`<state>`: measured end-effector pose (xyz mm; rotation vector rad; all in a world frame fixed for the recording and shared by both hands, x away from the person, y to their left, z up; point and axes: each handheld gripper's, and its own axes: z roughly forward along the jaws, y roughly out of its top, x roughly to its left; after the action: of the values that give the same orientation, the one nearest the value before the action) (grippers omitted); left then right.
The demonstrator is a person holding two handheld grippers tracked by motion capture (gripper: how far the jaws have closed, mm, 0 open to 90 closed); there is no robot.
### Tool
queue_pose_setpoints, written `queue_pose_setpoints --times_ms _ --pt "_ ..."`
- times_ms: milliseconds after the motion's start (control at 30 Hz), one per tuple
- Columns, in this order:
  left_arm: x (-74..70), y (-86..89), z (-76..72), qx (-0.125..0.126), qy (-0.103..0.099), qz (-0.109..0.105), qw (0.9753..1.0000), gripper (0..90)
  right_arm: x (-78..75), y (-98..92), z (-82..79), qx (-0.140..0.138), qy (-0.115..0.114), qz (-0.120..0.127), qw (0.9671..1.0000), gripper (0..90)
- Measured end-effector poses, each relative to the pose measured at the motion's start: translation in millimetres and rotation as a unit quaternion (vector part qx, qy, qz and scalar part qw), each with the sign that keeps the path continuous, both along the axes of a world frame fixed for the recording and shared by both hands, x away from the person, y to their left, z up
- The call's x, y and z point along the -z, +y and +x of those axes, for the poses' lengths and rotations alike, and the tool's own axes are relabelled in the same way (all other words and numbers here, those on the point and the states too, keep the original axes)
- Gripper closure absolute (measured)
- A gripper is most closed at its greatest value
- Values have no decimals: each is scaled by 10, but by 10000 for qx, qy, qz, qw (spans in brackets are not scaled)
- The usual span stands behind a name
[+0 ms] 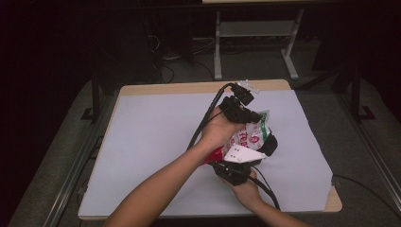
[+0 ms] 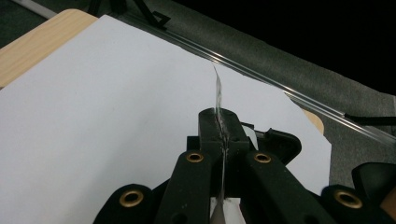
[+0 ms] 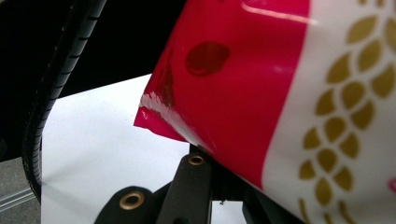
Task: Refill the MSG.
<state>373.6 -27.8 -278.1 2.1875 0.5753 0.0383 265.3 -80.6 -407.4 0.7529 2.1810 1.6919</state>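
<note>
From above, both hands hold a red-and-white snack bag (image 1: pixel 253 135) over the white sheet (image 1: pixel 151 142) on the bench (image 1: pixel 189 88), slightly right of centre. The left hand-held gripper (image 2: pixel 223 130) is clamped together on the bag's thin edge. The right hand-held gripper (image 3: pixel 212 161) looks clamped on the bag's red corner. The bag appears unopened; tearing probably remains.

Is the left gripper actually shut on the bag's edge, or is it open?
Shut. In the left gripper view its jaws meet on a thin edge of the bag, no gap between them.
</note>
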Motion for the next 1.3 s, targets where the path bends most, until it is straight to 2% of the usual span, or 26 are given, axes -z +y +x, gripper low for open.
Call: queue_pose_setpoints --times_ms 300,433,1133,1167,1300 --pt "-1 1 1 34 -21 36 10000 900 1 -2 0 1 0 -6 10000 900" --pt "4 -9 -7 -6 -5 -23 10000 900 1 -2 -1 5 -6 -6 10000 900" --pt "2 -17 -4 61 -37 89 9999 900 0 0 -5 -4 -10 11 10000 900" --pt "6 -24 -11 24 -18 33 10000 900 0 1 -6 -8 -6 13 10000 900" --pt "5 -25 -10 45 -26 45 10000 900 -2 2 -10 -17 -18 0 10000 900"
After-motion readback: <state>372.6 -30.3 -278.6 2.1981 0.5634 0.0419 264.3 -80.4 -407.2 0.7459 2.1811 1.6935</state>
